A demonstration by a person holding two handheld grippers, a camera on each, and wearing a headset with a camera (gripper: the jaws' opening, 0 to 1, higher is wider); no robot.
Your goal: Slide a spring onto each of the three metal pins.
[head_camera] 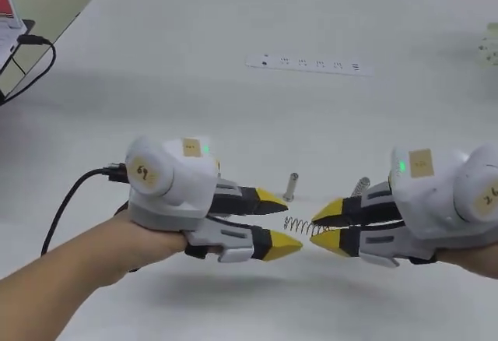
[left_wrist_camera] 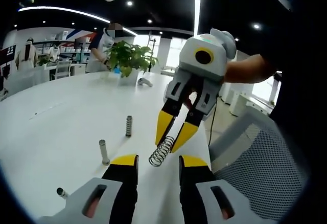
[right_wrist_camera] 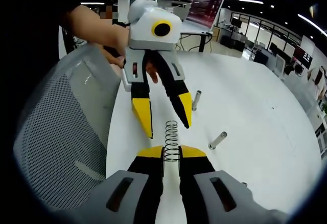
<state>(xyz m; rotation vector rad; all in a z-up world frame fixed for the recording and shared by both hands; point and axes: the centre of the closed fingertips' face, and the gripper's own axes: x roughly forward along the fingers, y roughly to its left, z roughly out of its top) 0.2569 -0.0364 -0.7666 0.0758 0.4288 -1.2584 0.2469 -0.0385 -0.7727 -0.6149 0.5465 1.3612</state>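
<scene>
A small steel spring point(head_camera: 299, 226) hangs level above the table, one end gripped by my right gripper point(head_camera: 317, 228), which is shut on it. In the right gripper view the spring point(right_wrist_camera: 172, 139) sticks out forward from between the shut yellow tips of the right gripper point(right_wrist_camera: 172, 153). My left gripper point(head_camera: 286, 223) faces it with its jaws open on either side of the spring's free end, not touching it. A bare upright pin point(head_camera: 290, 187) stands just behind the tips. A second pin point(head_camera: 361, 187) looks ribbed, as if a spring sits on it. The left gripper view shows the spring point(left_wrist_camera: 162, 151), my left gripper point(left_wrist_camera: 157, 161), the coiled pin point(left_wrist_camera: 129, 126), a bare pin point(left_wrist_camera: 104, 151) and a third pin point(left_wrist_camera: 61, 192).
A white power strip point(head_camera: 303, 64) lies farther back on the white table point(head_camera: 194, 107). A black cable point(head_camera: 74, 193) trails from the left gripper toward the left edge. A mesh chair back point(left_wrist_camera: 255, 168) stands close to the table's near edge. A potted plant point(left_wrist_camera: 130, 60) stands at the far end.
</scene>
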